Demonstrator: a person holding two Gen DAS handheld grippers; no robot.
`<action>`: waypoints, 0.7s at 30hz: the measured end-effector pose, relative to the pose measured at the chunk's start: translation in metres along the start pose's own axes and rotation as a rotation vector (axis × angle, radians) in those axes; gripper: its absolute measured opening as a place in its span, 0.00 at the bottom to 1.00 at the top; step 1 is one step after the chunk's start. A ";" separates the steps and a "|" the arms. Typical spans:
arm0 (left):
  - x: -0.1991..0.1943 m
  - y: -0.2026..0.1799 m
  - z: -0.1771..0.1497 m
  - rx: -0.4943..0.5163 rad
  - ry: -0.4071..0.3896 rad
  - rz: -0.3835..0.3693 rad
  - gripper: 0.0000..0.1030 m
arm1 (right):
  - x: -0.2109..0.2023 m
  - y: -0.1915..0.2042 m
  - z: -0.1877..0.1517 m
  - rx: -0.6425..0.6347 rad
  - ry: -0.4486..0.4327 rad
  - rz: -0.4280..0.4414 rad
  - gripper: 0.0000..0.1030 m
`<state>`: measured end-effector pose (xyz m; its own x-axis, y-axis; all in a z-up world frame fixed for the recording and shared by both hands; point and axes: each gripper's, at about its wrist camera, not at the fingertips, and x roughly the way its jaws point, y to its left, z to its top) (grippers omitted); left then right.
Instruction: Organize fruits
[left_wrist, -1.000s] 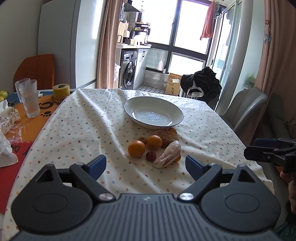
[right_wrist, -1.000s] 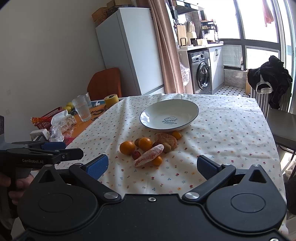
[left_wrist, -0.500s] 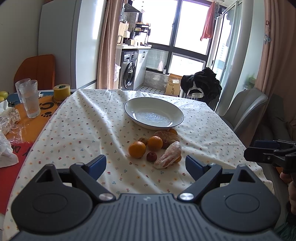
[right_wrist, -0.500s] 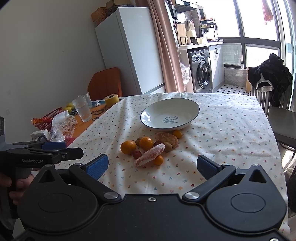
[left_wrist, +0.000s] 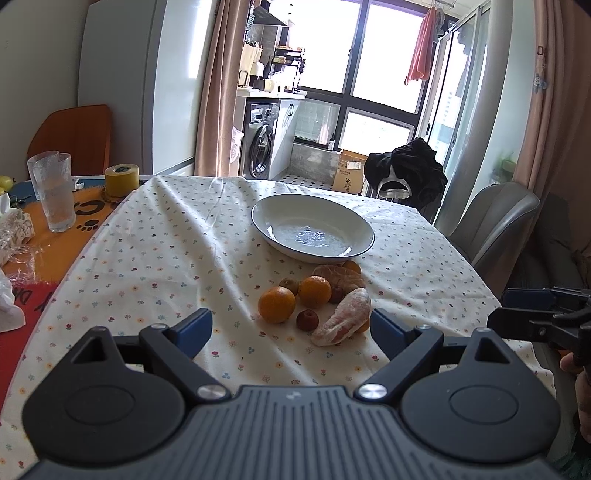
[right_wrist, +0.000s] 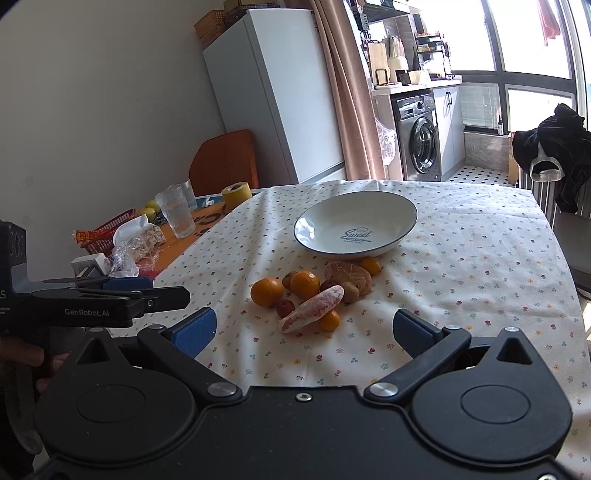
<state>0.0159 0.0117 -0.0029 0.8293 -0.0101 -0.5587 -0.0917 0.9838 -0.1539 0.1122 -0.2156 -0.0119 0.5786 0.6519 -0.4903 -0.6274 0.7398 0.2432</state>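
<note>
A small heap of fruit lies on the flowered tablecloth: two oranges (left_wrist: 277, 304) (left_wrist: 314, 291), a peeled pomelo segment (left_wrist: 343, 323) (right_wrist: 312, 309), a peeled mandarin (right_wrist: 348, 275), a small red fruit (left_wrist: 307, 319), and some small brown and orange ones. Just beyond it stands an empty white bowl (left_wrist: 312, 233) (right_wrist: 355, 230) with a dark rim. My left gripper (left_wrist: 291, 329) hovers open in front of the heap with nothing between its fingers. My right gripper (right_wrist: 304, 328) is open too, short of the heap. Each gripper shows at the edge of the other's view.
Two glasses (left_wrist: 55, 192), a roll of yellow tape (left_wrist: 121, 181), plastic wrapping and a red basket (right_wrist: 105, 236) crowd the orange mat on the table's left. A grey chair (left_wrist: 495, 221) stands at the right edge, a chair with dark clothing (right_wrist: 554, 155) beyond the table.
Both grippers have edged slightly forward toward the fruit and stayed open. Nothing on the table has moved.
</note>
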 end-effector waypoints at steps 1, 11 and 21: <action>0.003 0.002 -0.001 -0.007 0.003 0.000 0.88 | 0.003 -0.001 0.000 0.004 0.005 0.002 1.00; 0.027 0.015 -0.010 -0.043 0.011 0.013 0.88 | 0.030 -0.009 -0.007 0.004 -0.005 -0.050 1.00; 0.051 0.020 -0.014 -0.042 0.016 0.012 0.85 | 0.057 -0.016 -0.009 0.069 0.007 0.023 0.98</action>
<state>0.0480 0.0288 -0.0461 0.8190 -0.0017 -0.5738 -0.1247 0.9756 -0.1809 0.1505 -0.1921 -0.0511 0.5604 0.6681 -0.4894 -0.6032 0.7342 0.3116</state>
